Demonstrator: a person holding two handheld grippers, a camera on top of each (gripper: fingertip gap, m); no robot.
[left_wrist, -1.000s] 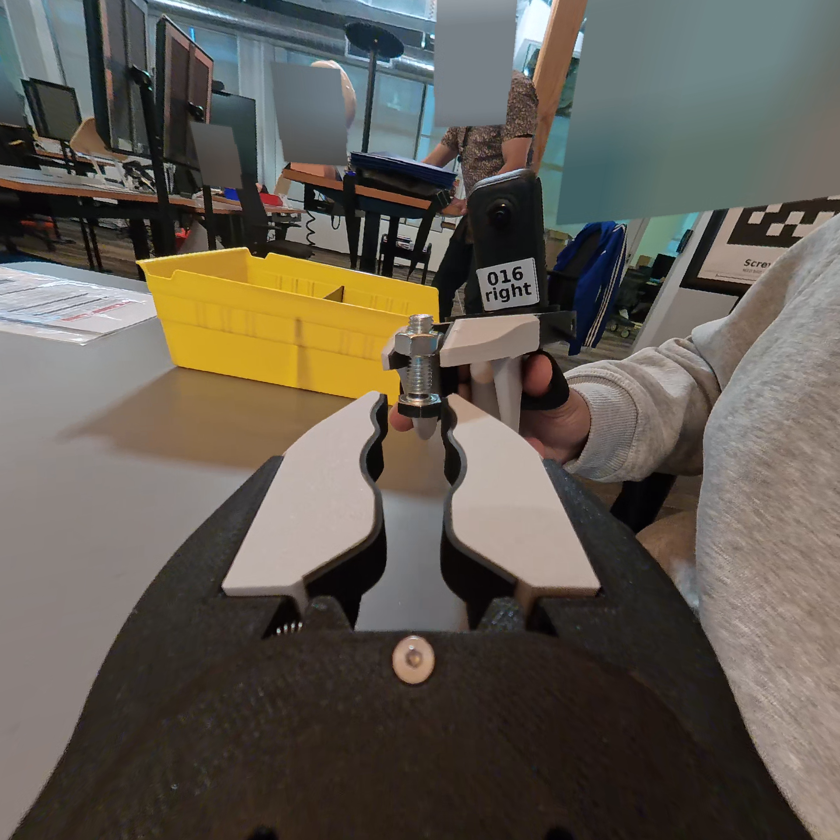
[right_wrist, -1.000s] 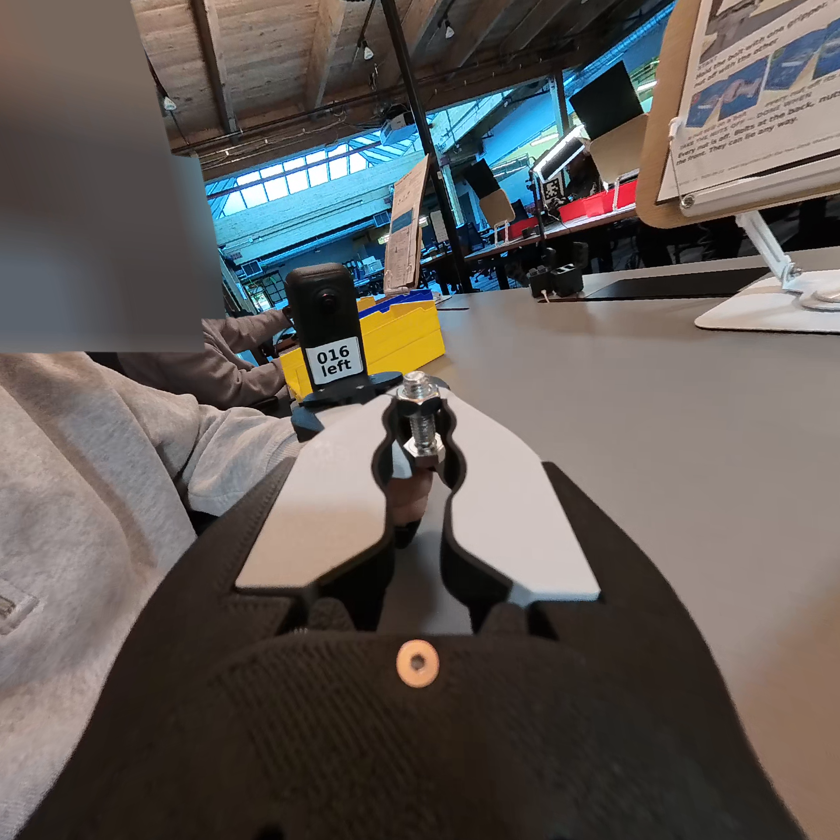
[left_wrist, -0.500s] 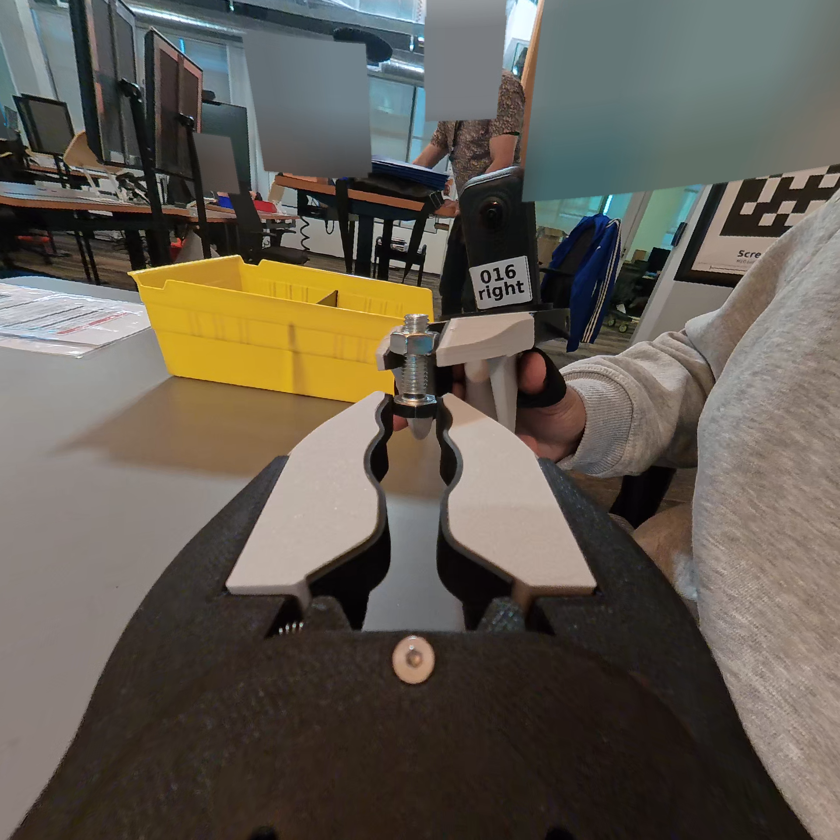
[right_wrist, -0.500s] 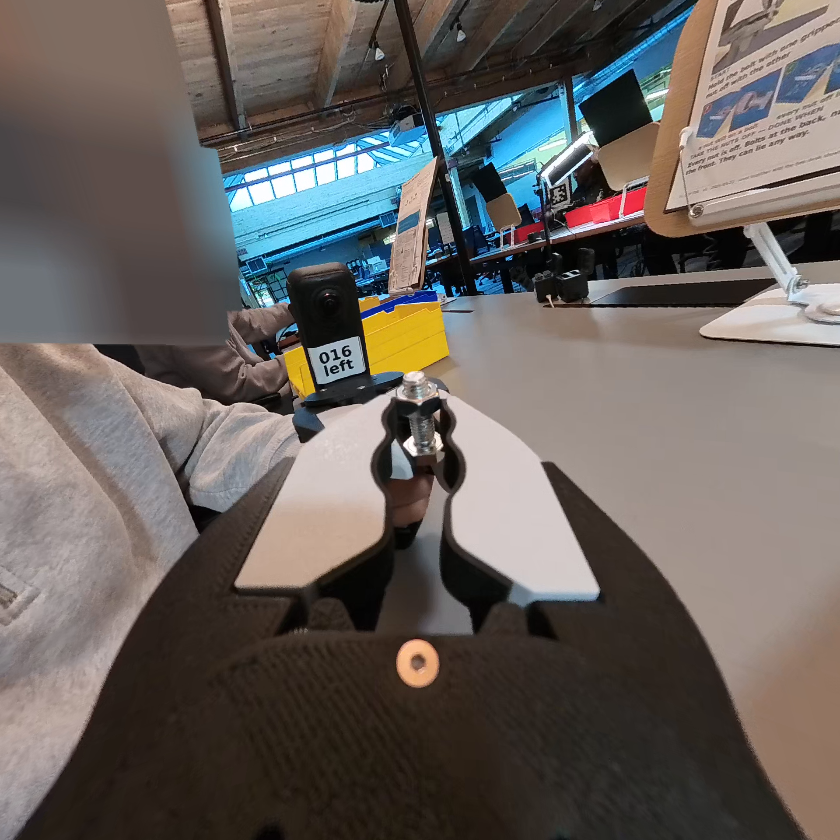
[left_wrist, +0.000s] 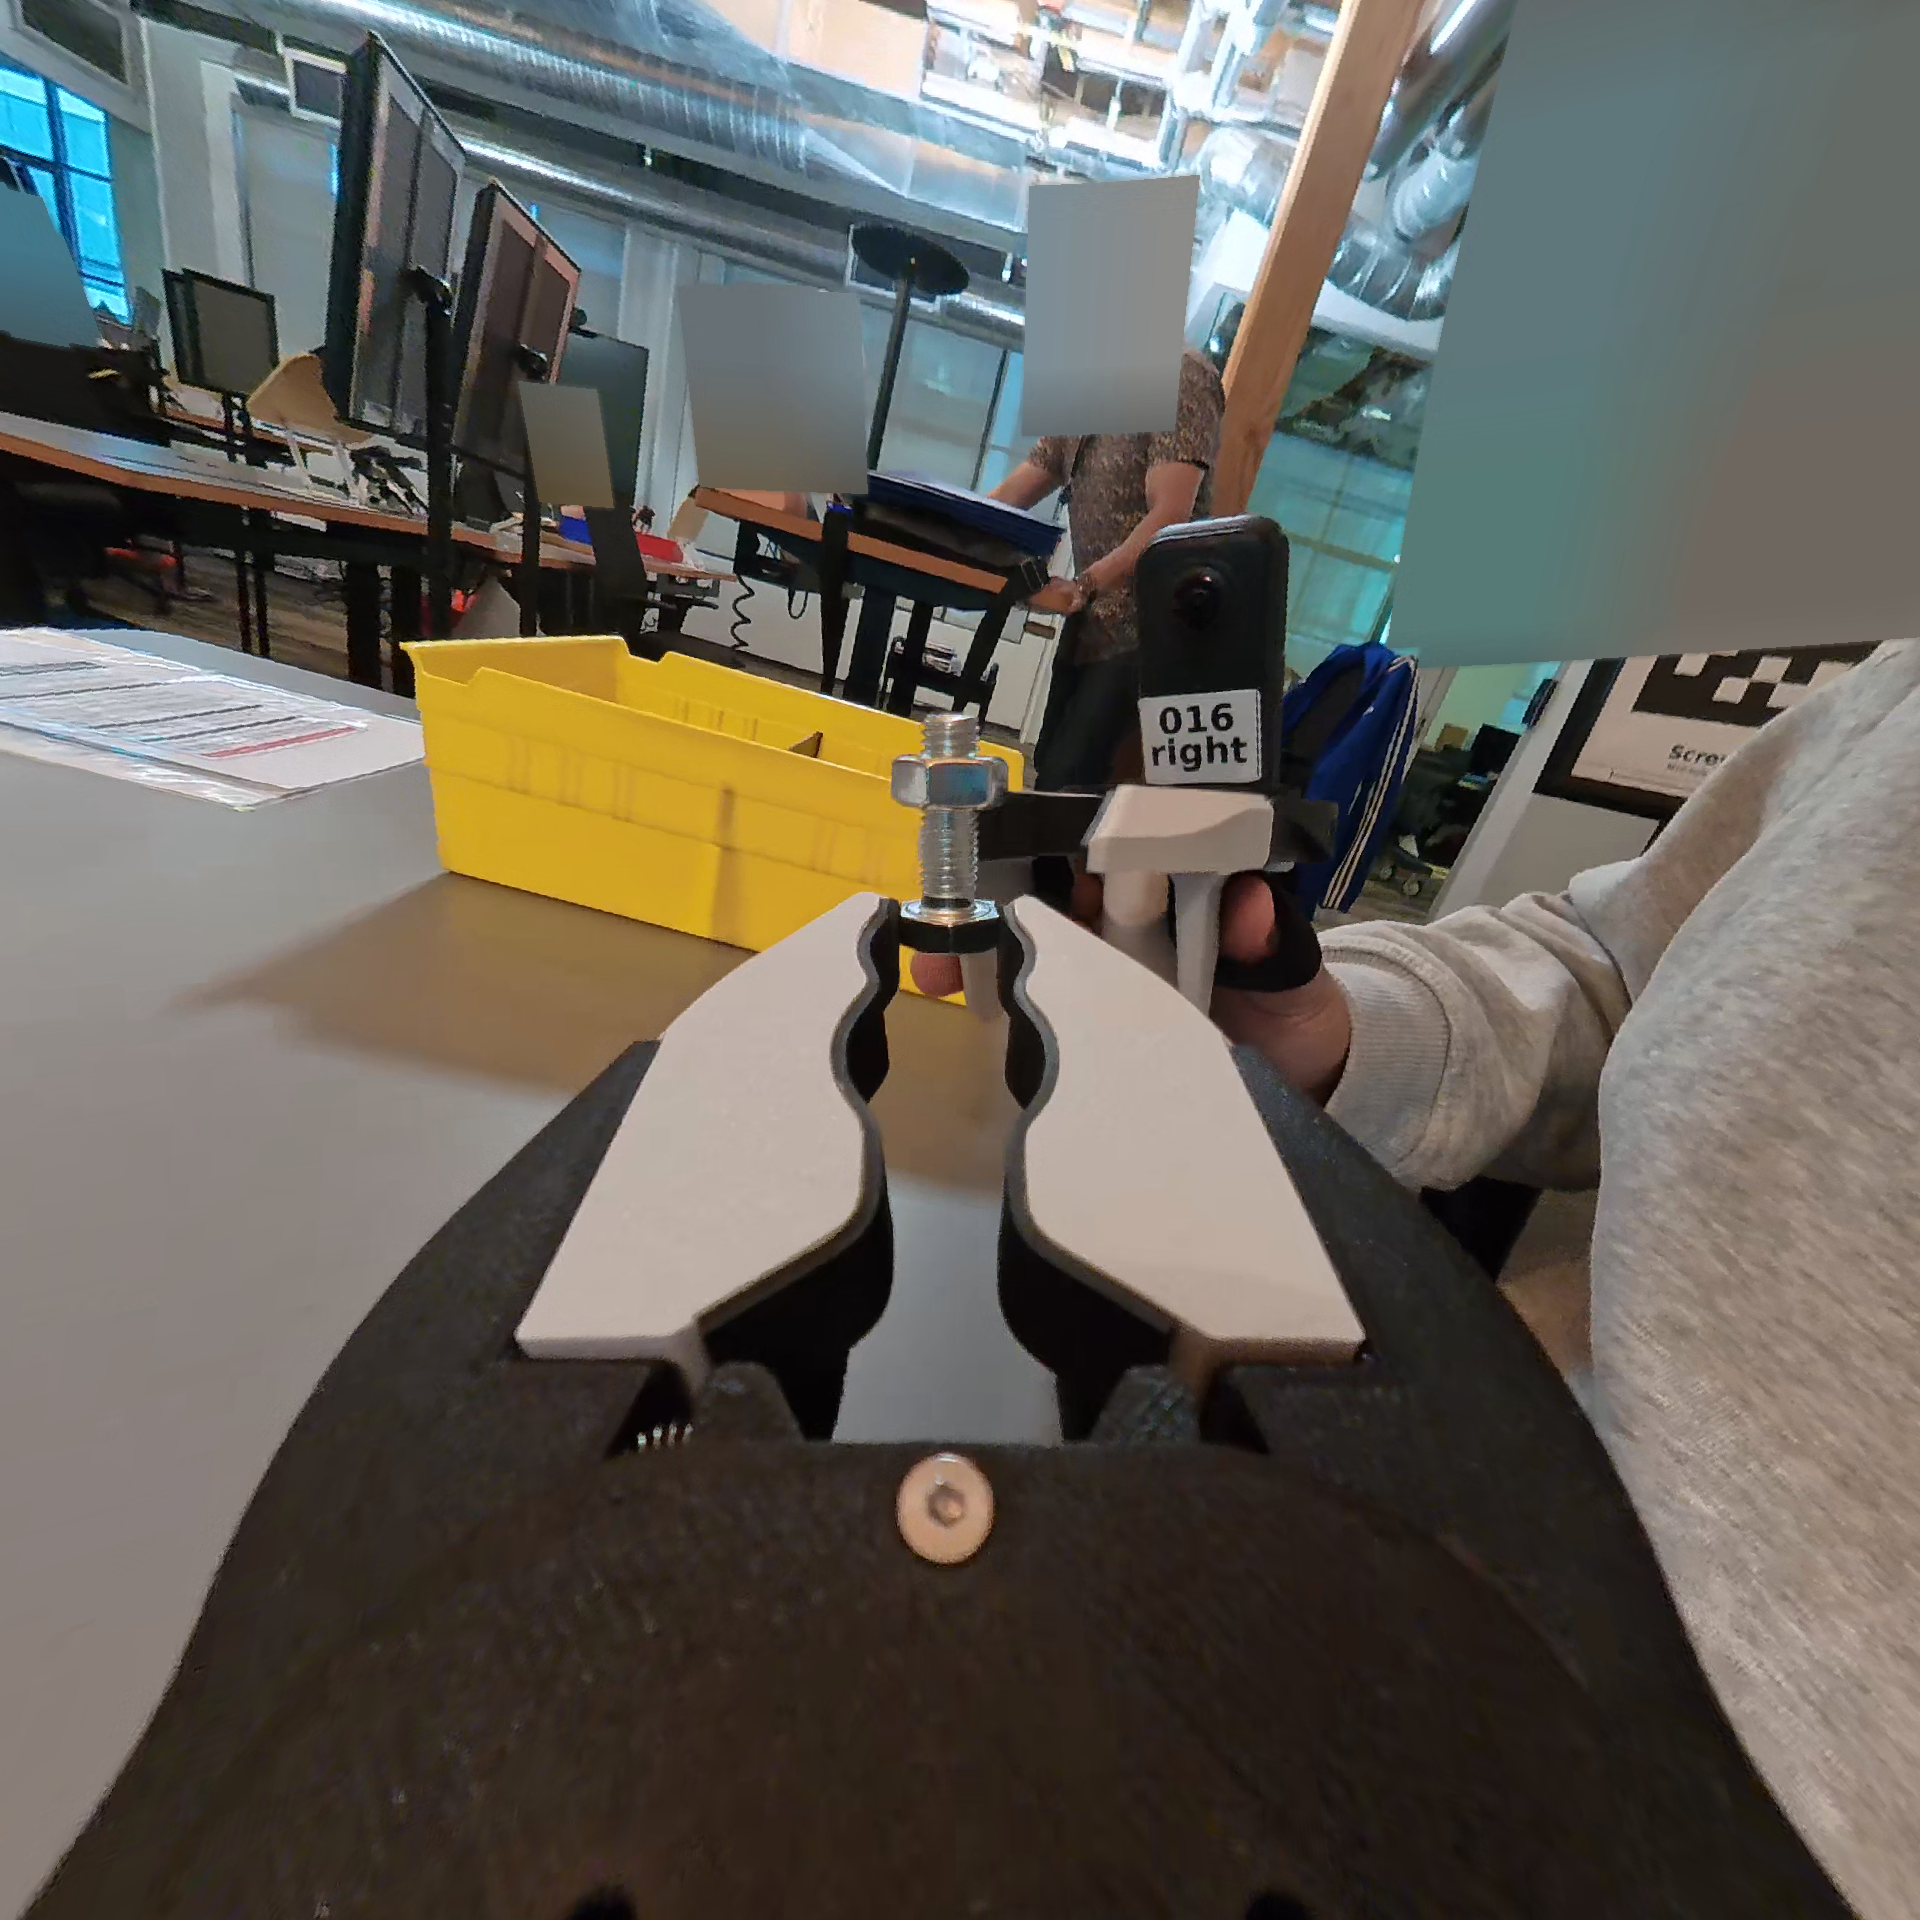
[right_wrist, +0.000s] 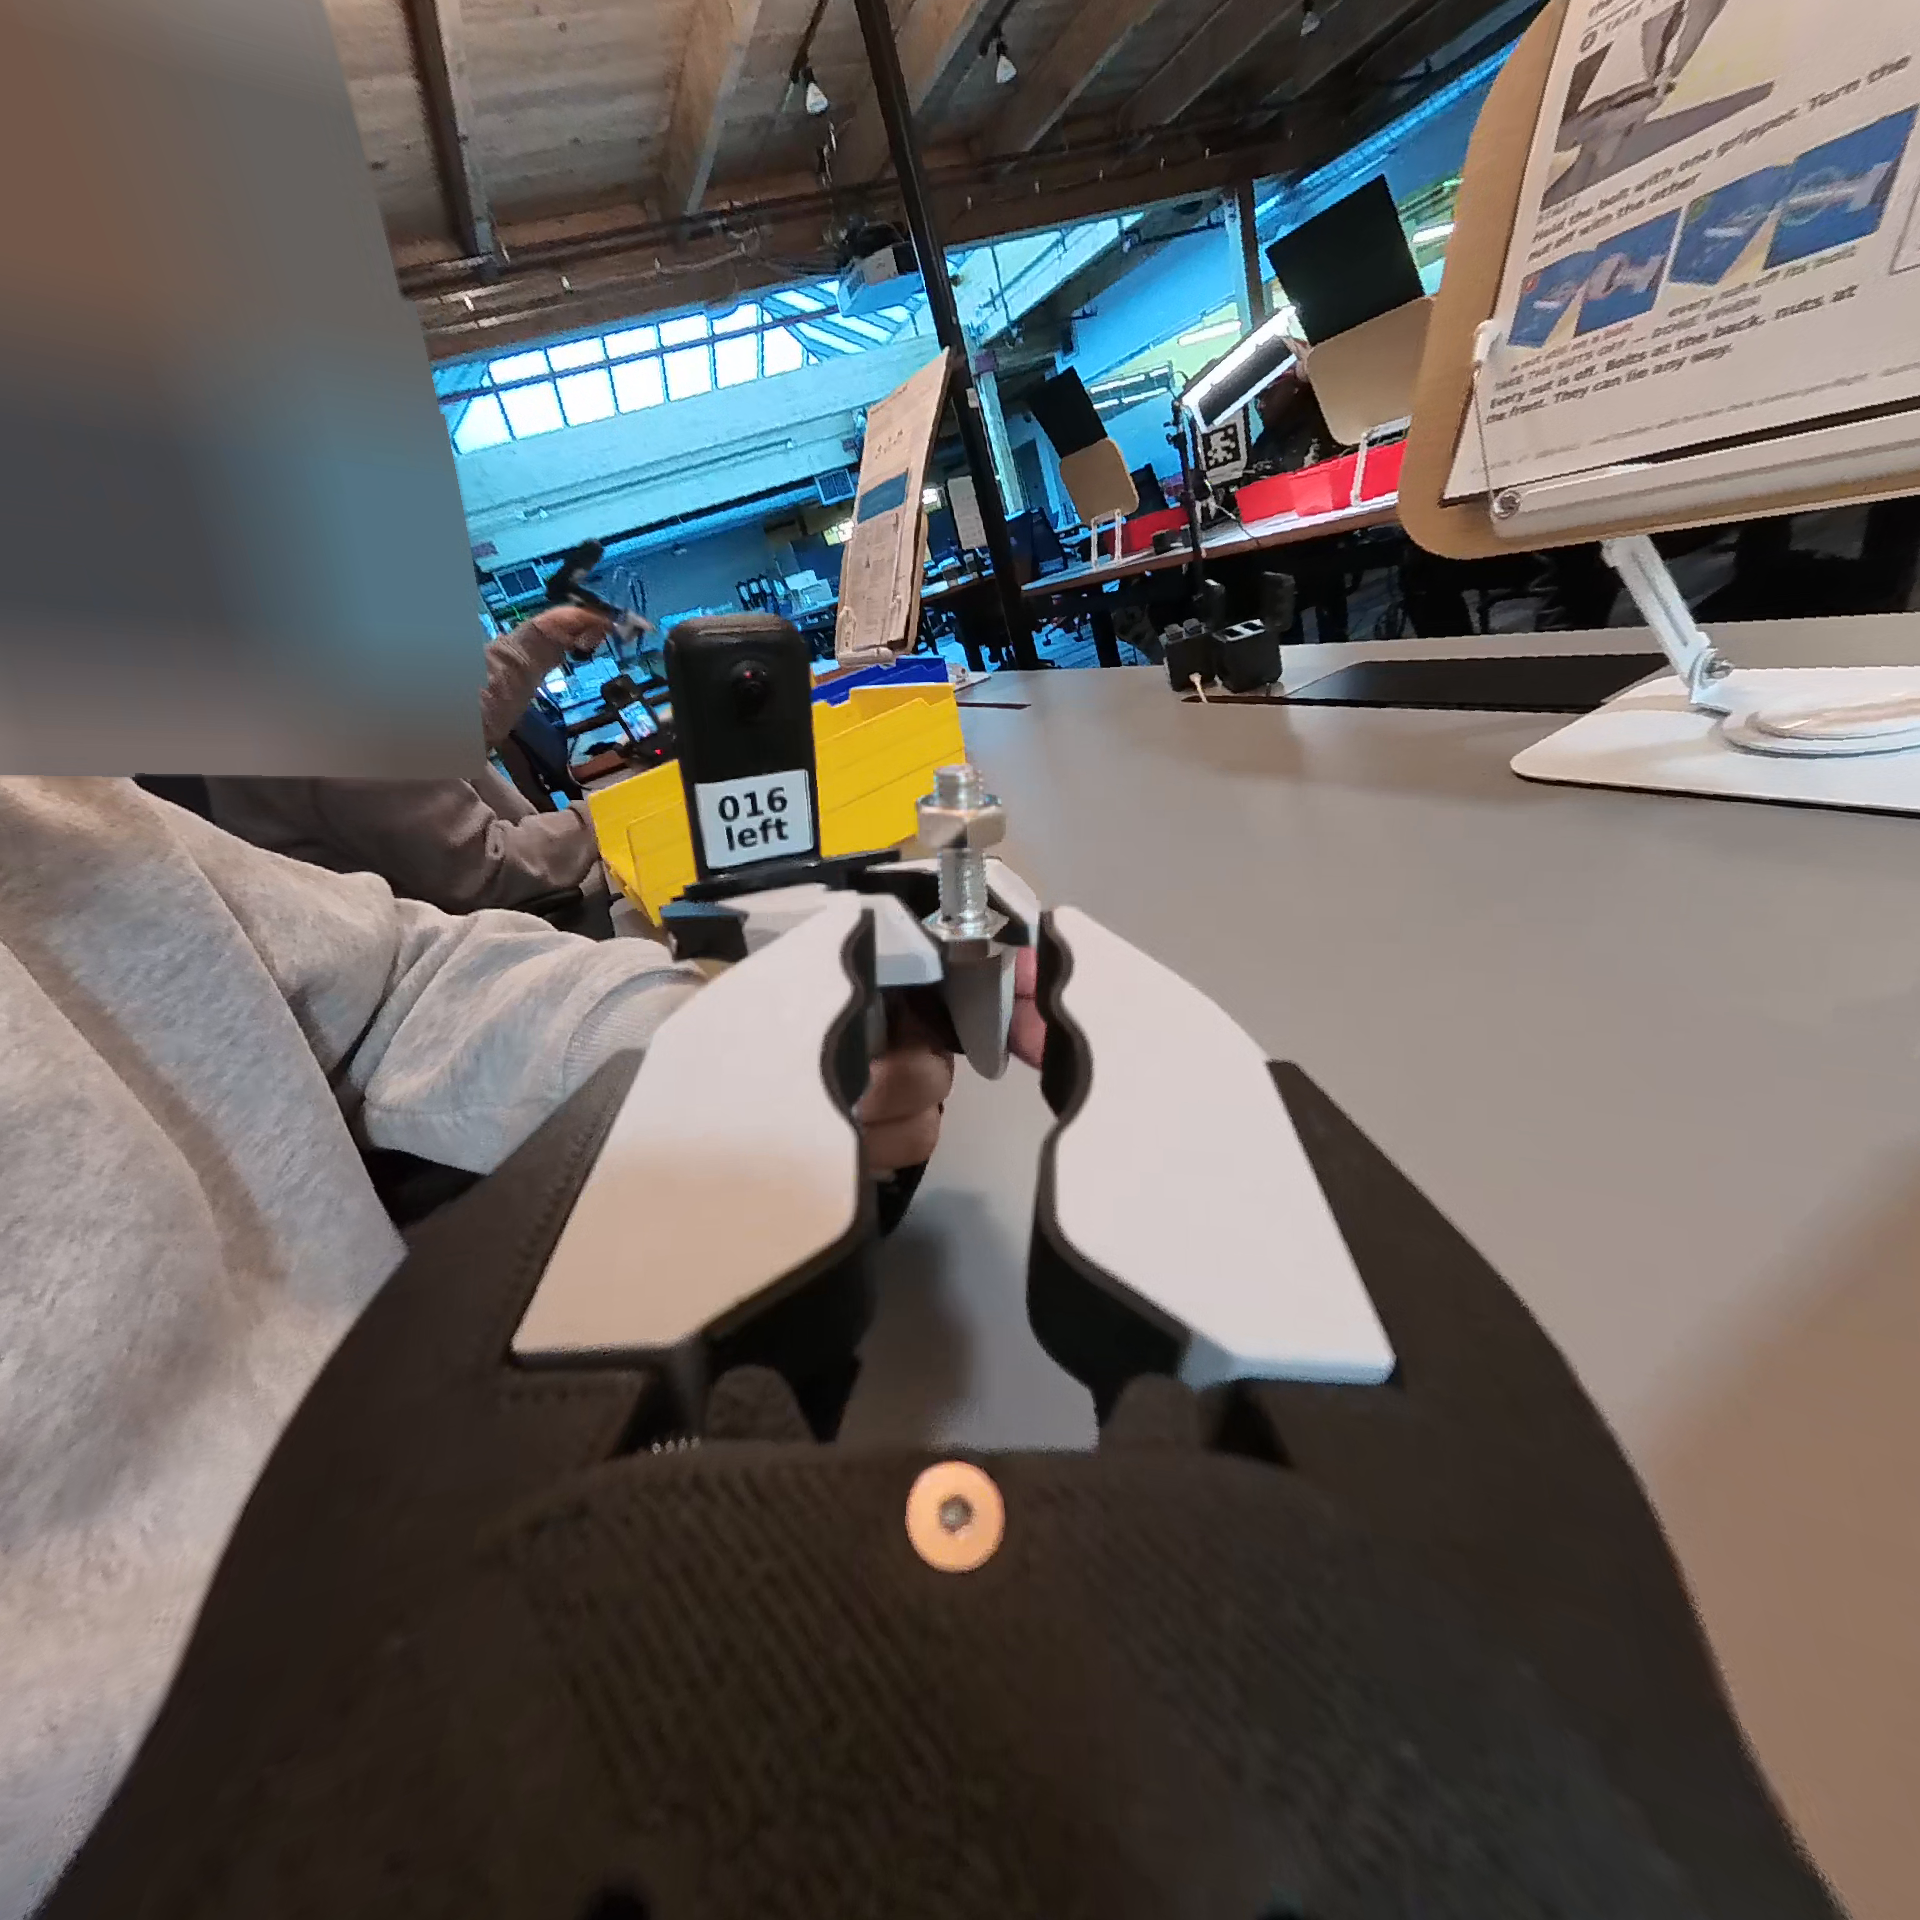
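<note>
The left hand-held gripper is closed on the head of a bolt, which stands upright above the near edge of the grey worktop. A nut sits high on the thread, near the top of the bolt.

The right hand-held gripper is narrowly parted — in the right wrist view its fingertips stand either side of the bolt head with a gap, gripping nothing. From the left wrist view its dark tip reaches just beside the nut; whether it touches I cannot tell.

Farther back on the worktop lies a yellow bin, well apart from the grippers, with a printed sheet toward the far left edge. In the right wrist view a white stand carries a board with a page — toward the far right edge.
</note>
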